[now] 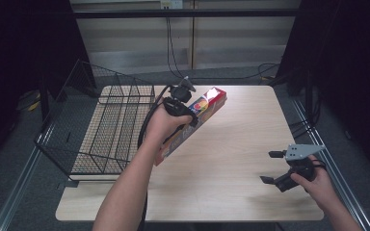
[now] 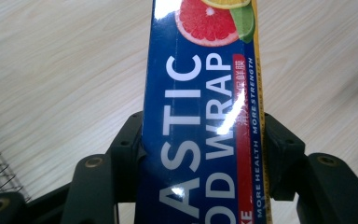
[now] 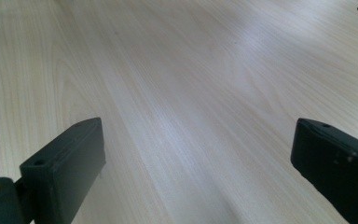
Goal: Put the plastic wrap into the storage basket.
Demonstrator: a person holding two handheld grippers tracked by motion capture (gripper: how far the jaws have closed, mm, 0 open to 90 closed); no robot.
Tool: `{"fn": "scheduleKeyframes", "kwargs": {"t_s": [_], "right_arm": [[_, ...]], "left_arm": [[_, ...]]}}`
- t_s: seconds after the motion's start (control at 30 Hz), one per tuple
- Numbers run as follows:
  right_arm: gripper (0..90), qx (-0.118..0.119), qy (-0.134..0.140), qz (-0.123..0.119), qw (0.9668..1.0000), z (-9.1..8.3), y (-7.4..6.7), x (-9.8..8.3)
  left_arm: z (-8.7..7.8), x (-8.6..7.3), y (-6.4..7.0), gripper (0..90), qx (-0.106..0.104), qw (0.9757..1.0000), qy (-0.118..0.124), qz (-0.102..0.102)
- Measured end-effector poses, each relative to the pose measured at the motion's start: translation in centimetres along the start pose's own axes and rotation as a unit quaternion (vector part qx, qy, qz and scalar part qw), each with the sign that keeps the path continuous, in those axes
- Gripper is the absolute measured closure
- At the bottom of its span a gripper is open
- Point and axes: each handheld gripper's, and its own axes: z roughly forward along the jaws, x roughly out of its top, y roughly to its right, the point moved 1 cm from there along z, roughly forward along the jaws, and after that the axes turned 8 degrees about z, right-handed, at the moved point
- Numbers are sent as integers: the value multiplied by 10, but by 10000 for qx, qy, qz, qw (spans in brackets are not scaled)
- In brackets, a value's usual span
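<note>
Item 1: wire basket (image 1: 107,126), black mesh, seen at centre left of the high view, set on the left part of the worktop (image 1: 241,144), with 1 wall folded outward to the left.

Item 2: left gripper (image 1: 185,113), seen just left of centre in the high view, held in the person's left hand (image 1: 166,122). Its jaws are clamped on the 2 long sides of the plastic wrap box (image 1: 192,122).

Item 3: plastic wrap box, long and narrow, blue with a red end and fruit pictures, seen at centre of the high view, slanted from lower left to upper right, just right of the basket. In the left gripper view the box (image 2: 205,116) runs from bottom centre to top centre between the jaws, with pale wood behind it. Whether it touches the worktop cannot be told.

Item 4: right gripper (image 1: 270,167), seen at lower right of the high view, held in the right hand (image 1: 318,185). Its jaws are wide apart, with nothing between them but bare wood in the right gripper view.
</note>
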Motion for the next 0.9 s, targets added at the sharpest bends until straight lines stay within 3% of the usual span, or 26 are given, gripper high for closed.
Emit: {"fn": "scheduleKeyframes", "kwargs": {"t_s": [0.33, 0.4, 0.43, 0.6, 0.67, 0.9], "right_arm": [[26, -11, 11, 25, 10000, 1, -1, 0], [26, -10, 2, 22, 10000, 1, -1, 0], [26, -4, 5, 27, 10000, 1, -1, 0], [26, -20, 11, 14, 10000, 1, -1, 0], [26, -18, 12, 15, 10000, 1, -1, 0], [26, -14, 11, 10, 10000, 2, -1, 0]], "left_arm": [[-25, -5, -14, 435, 152, 9998, 17, -87], [-32, -8, -18, 435, 198, 9996, 44, -212], [-35, -8, -20, 435, 199, 9997, 32, -166], [-49, -14, -28, 435, 291, 9991, 56, -310], [-57, -17, -33, 435, 342, 9983, 58, -467], [-75, -26, -44, 434, 517, 9965, 93, -655]]}}
